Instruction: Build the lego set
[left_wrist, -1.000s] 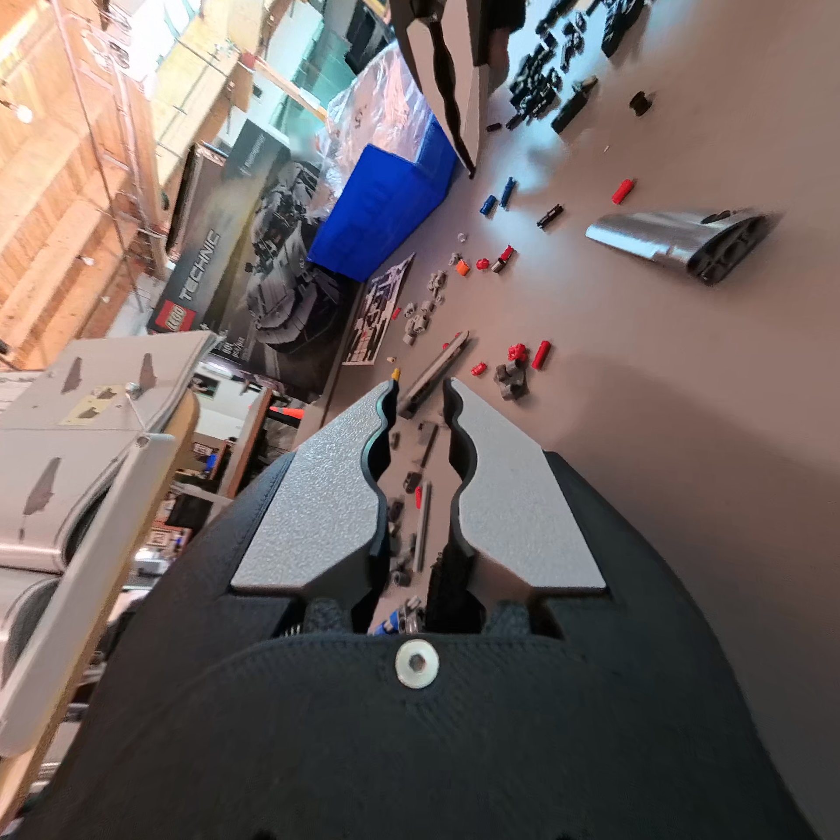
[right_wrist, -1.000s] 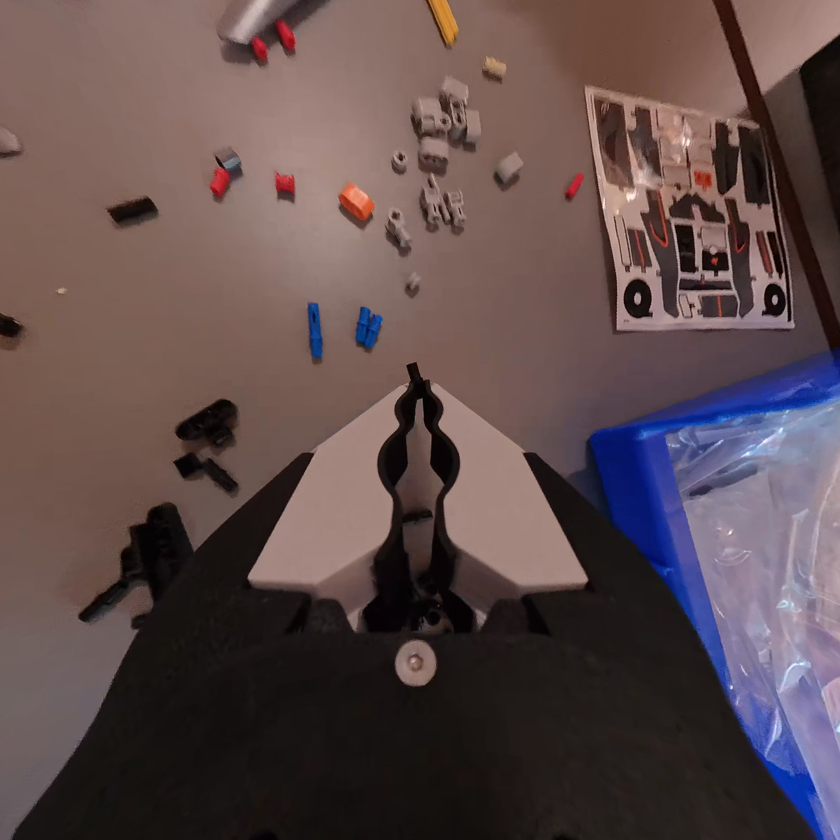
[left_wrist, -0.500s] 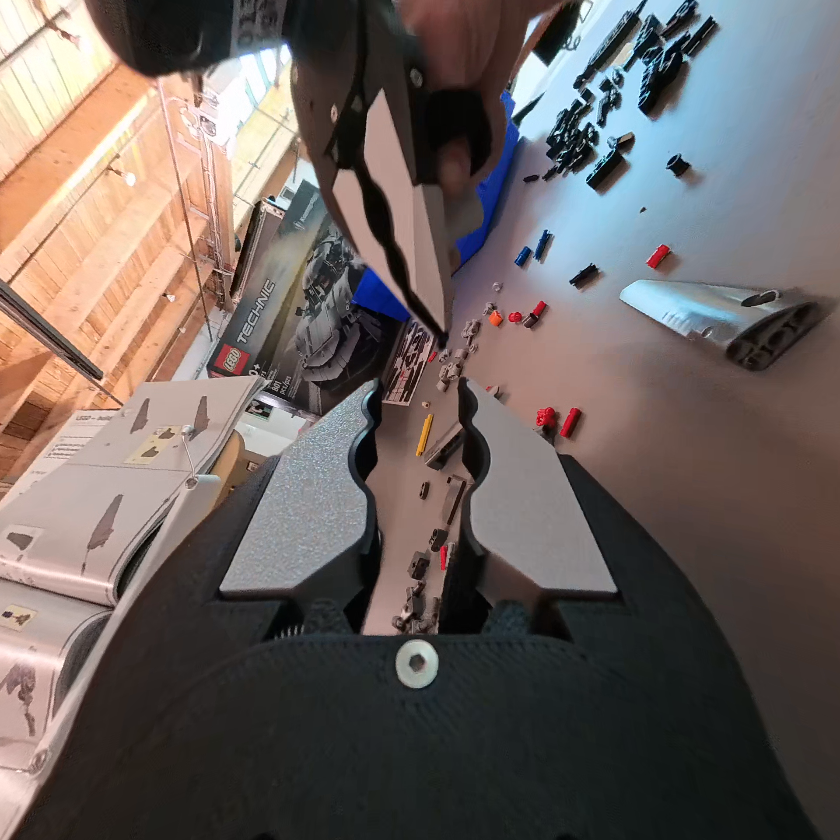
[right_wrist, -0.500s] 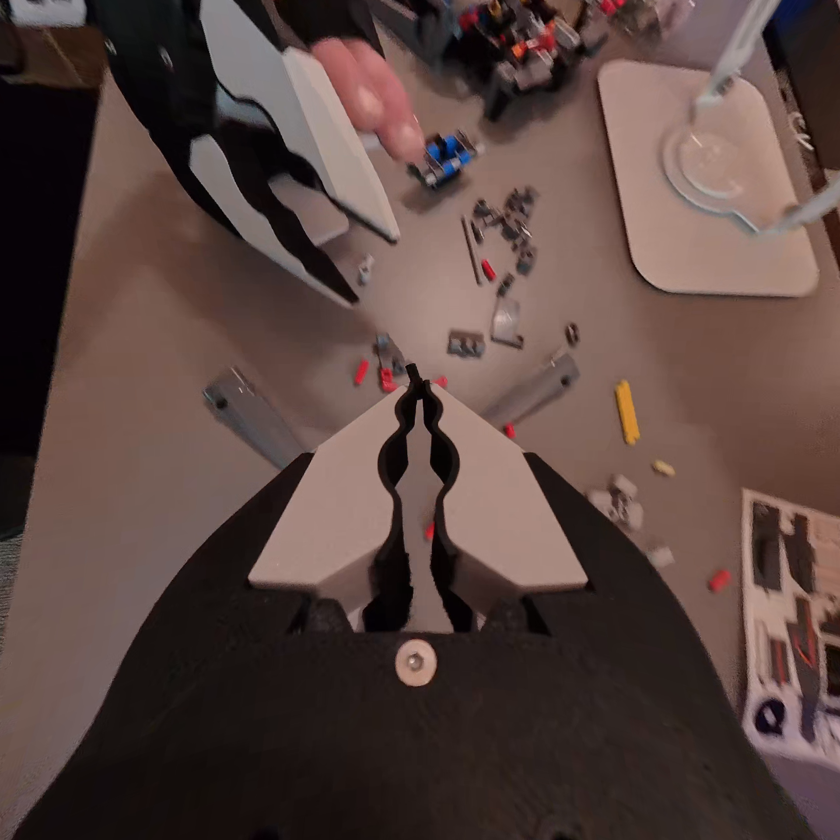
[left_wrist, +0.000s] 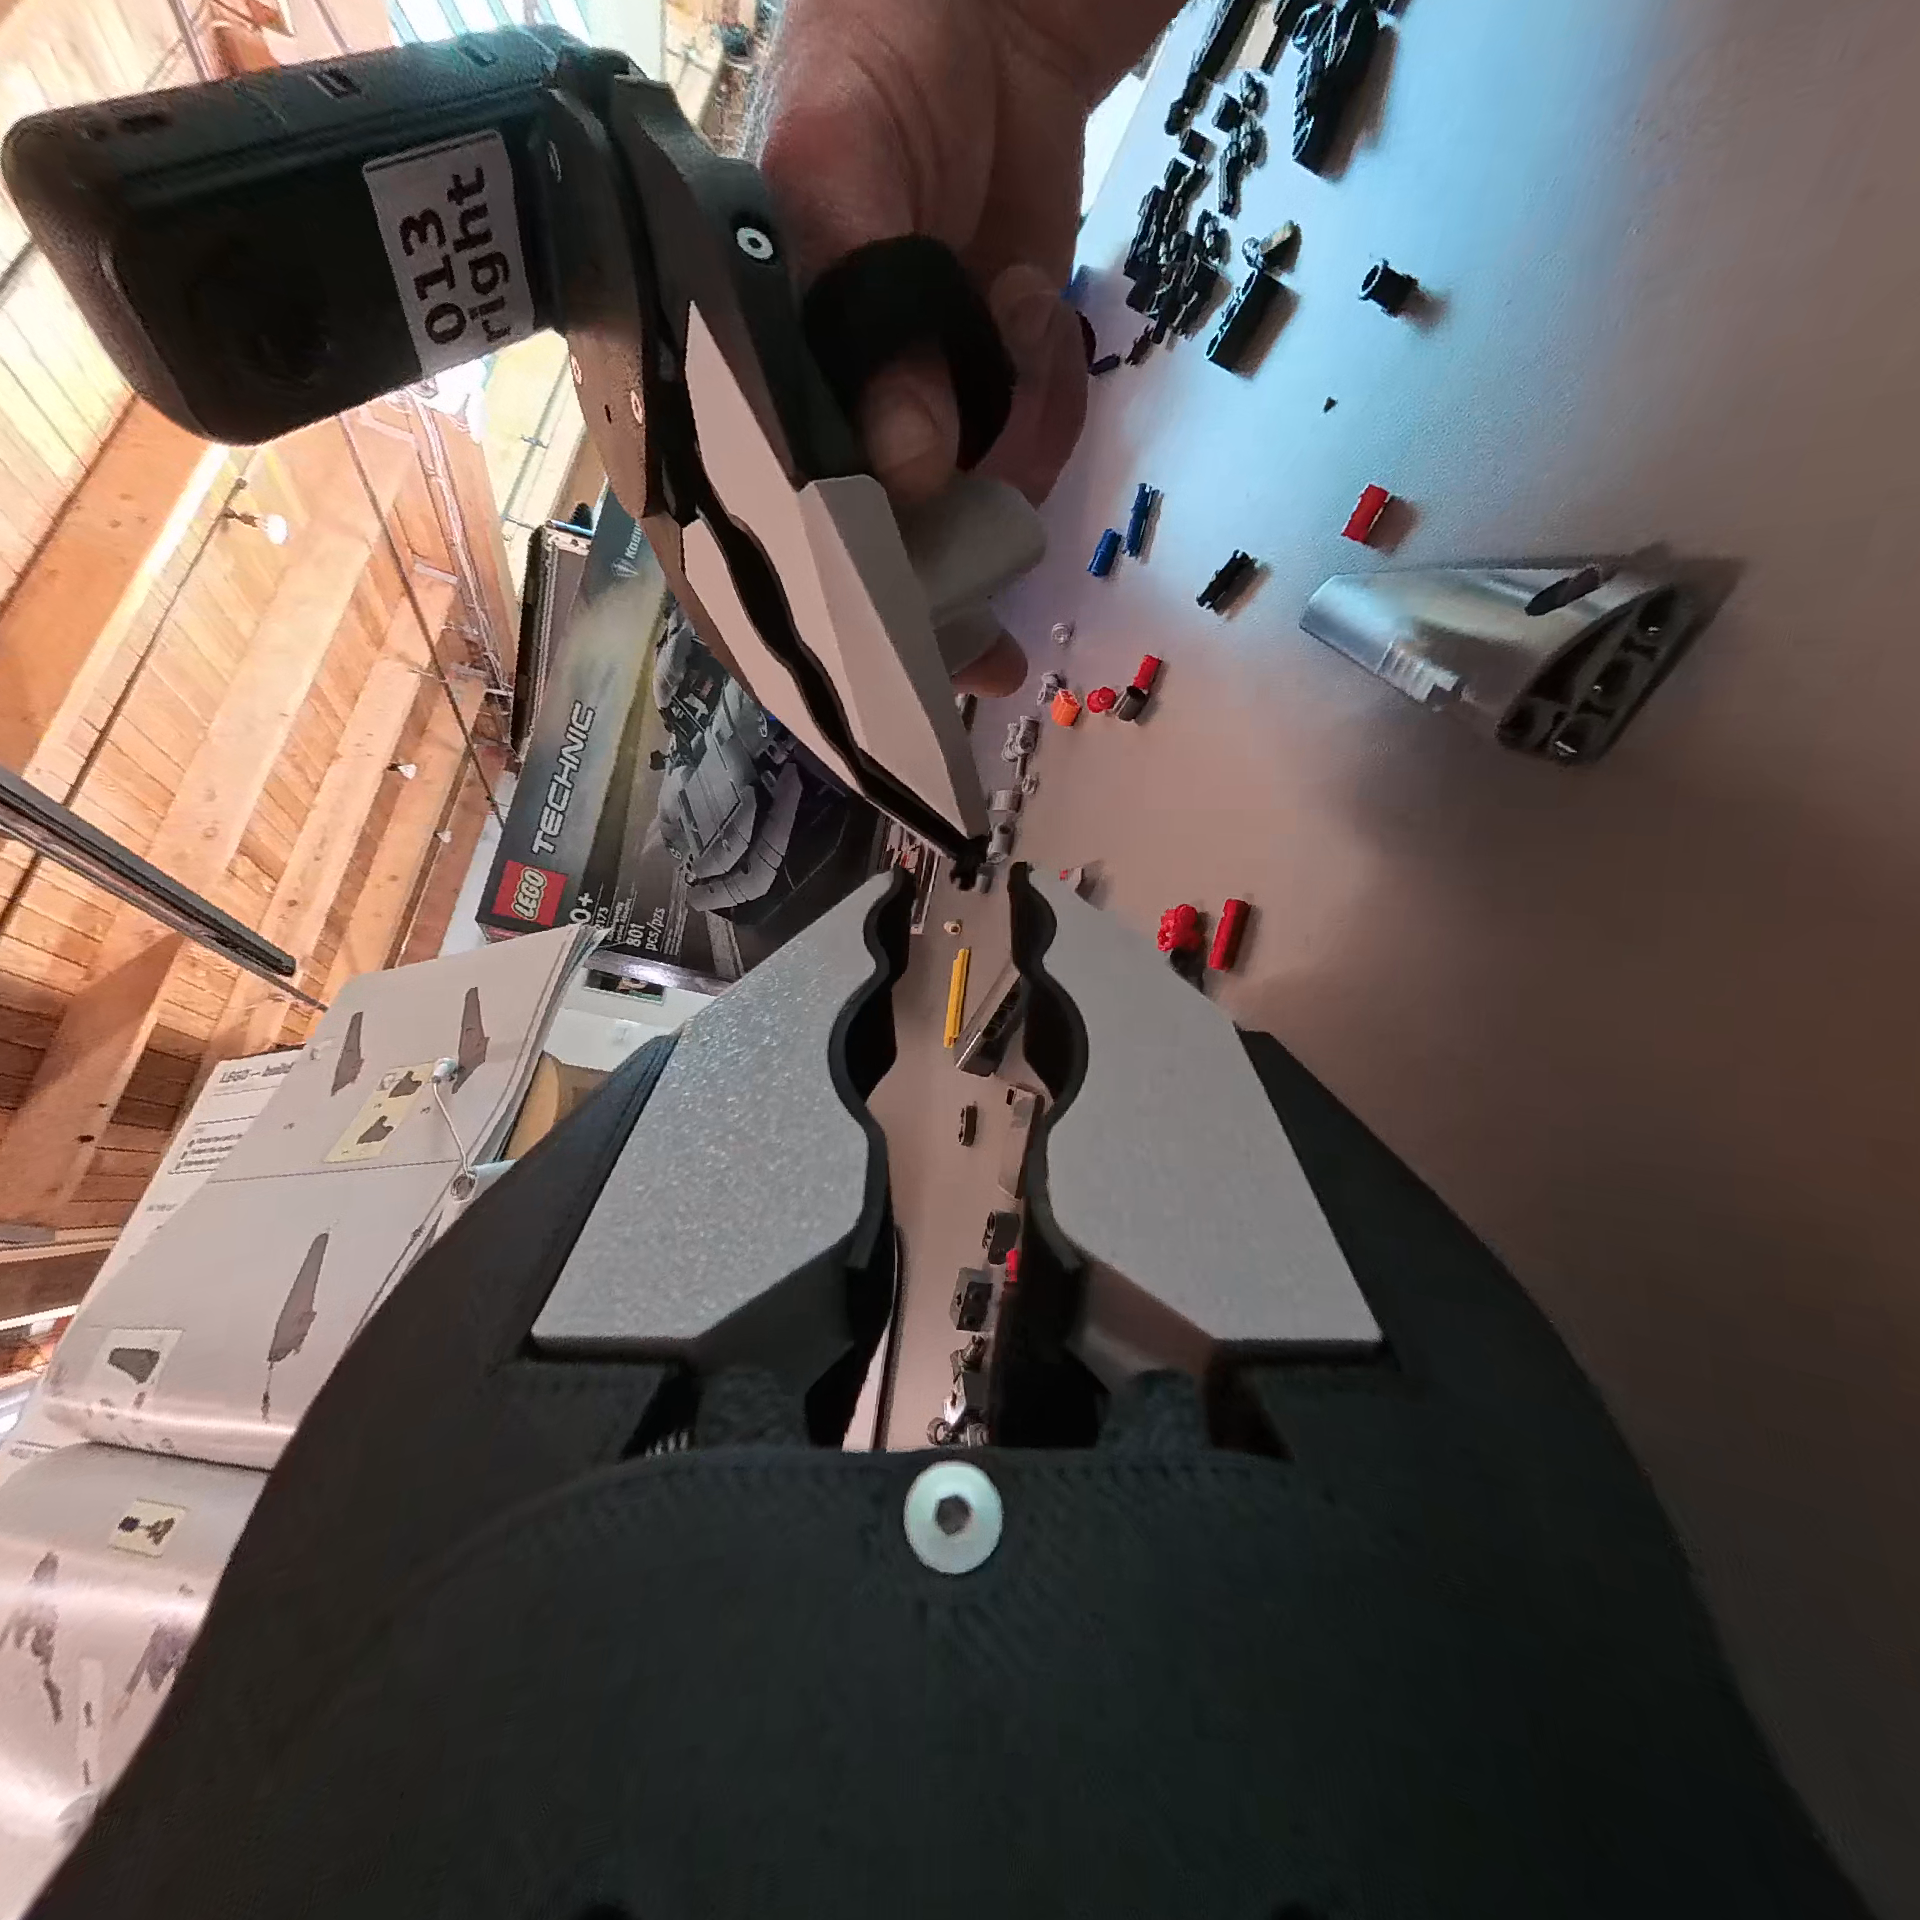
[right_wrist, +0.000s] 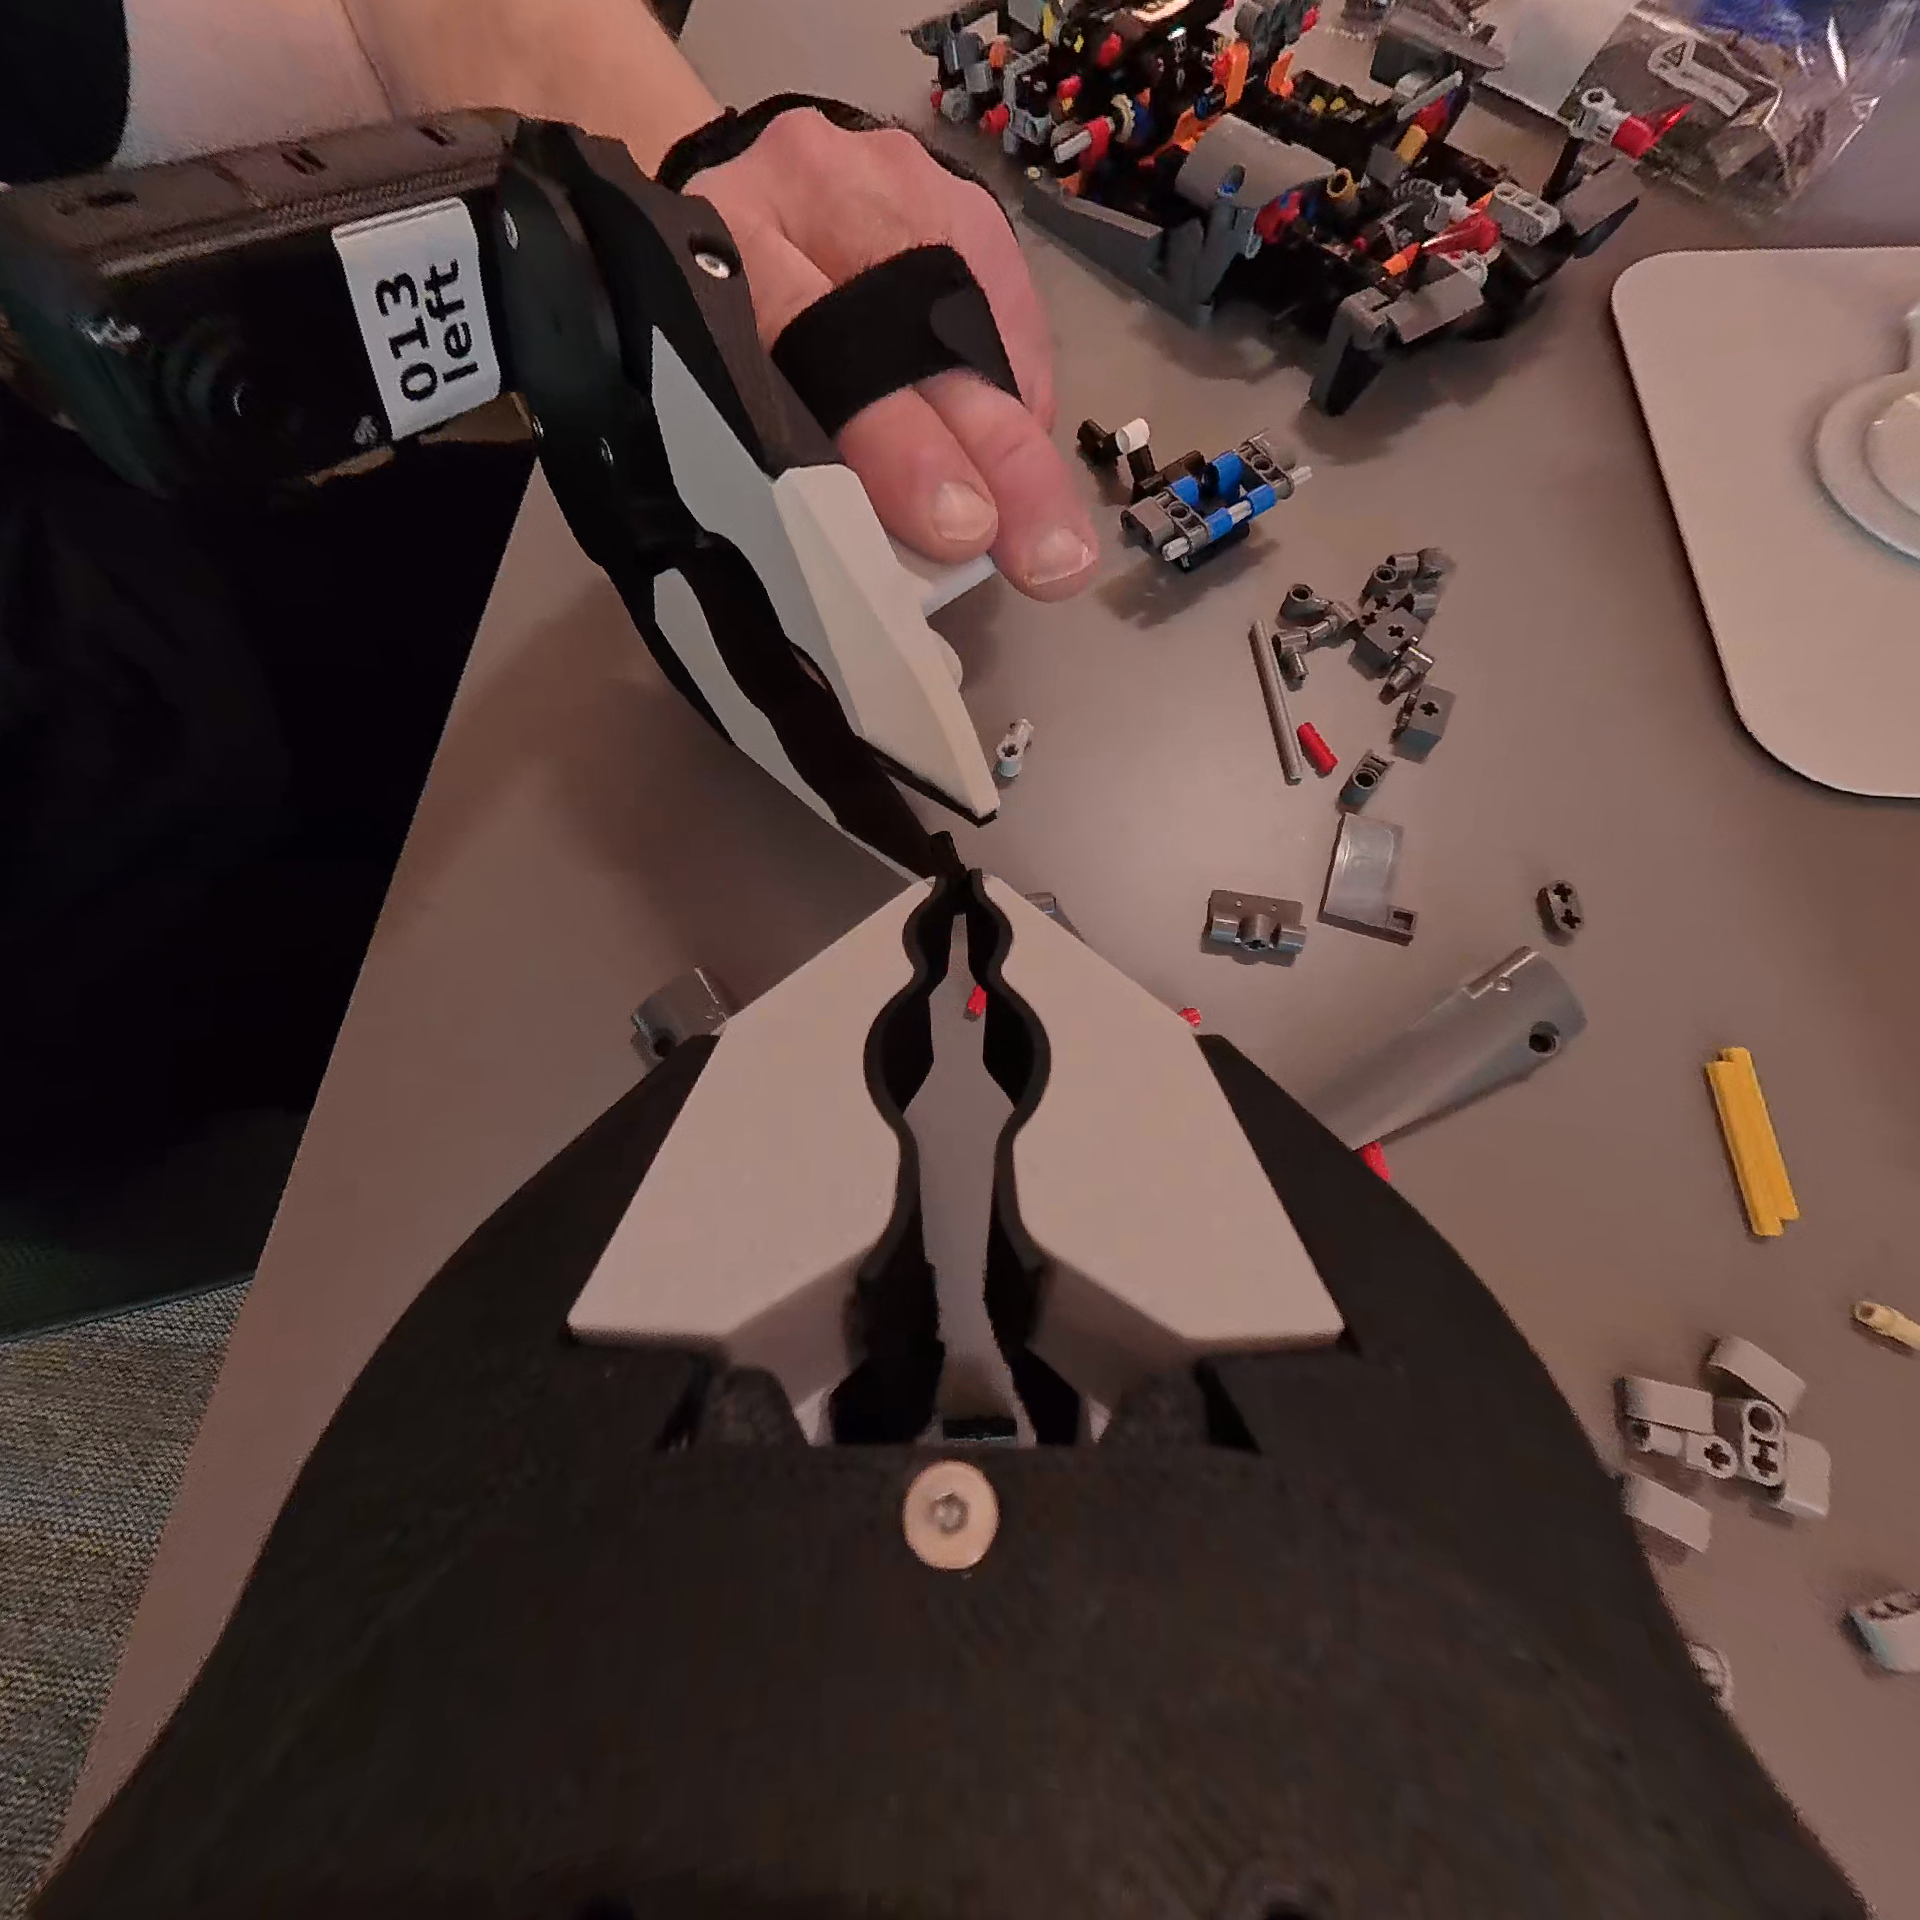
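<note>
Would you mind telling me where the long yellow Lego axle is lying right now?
In the right wrist view, the long yellow Lego axle lies on the brown table at the right, just beyond the tapered grey panel piece.

The two tools meet tip to tip above the surface, blocking passage between them. Loose grey pieces and the part-built model crowd the far side; the near-left edge lies bare.

A timber-walled hobby workroom. Beside the grey tabletop stand plank walls. On it lie loose bricks, a set box and an open instruction booklet.
</note>
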